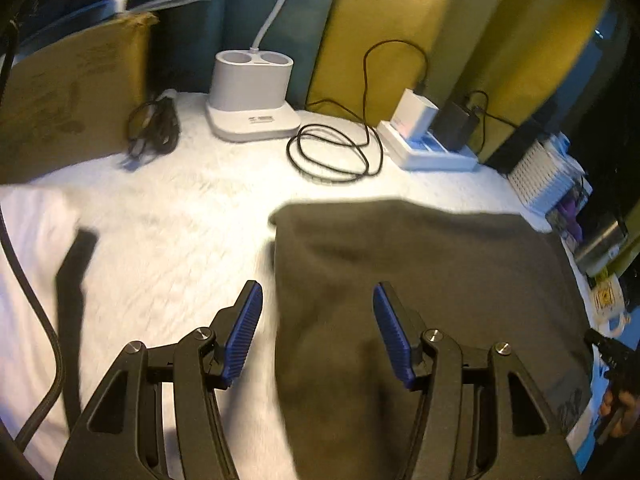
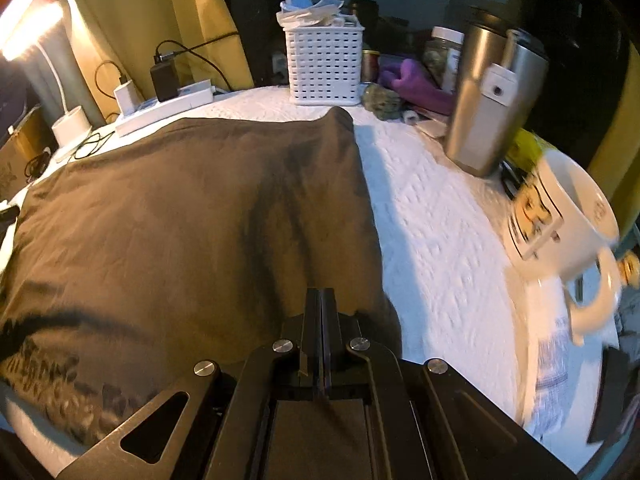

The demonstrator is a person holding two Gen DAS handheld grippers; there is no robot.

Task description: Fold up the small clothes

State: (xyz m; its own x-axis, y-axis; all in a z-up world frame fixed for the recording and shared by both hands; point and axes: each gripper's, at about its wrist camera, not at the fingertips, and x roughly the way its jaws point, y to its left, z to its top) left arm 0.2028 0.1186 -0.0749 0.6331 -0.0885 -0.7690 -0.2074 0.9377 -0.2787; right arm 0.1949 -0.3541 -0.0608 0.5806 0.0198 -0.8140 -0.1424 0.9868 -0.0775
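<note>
Your right gripper (image 2: pixel 321 300) has its jaws pressed together and may be pinching the near edge of the brown shirt (image 2: pixel 192 216) lying on the white cloth (image 2: pixel 440 240), with a white basket (image 2: pixel 325 66), a steel cup (image 2: pixel 494 100) and a blurry mug (image 2: pixel 560 220) nearby.

The brown garment (image 2: pixel 192 216) is running off the lower left edge of the right wrist view, its dark print (image 2: pixel 60 384) smearing past reading. The white mug (image 2: pixel 560 216) is blurring. The right hand-held gripper (image 2: pixel 321 320) is hiding any cloth it may be pinching.
</note>
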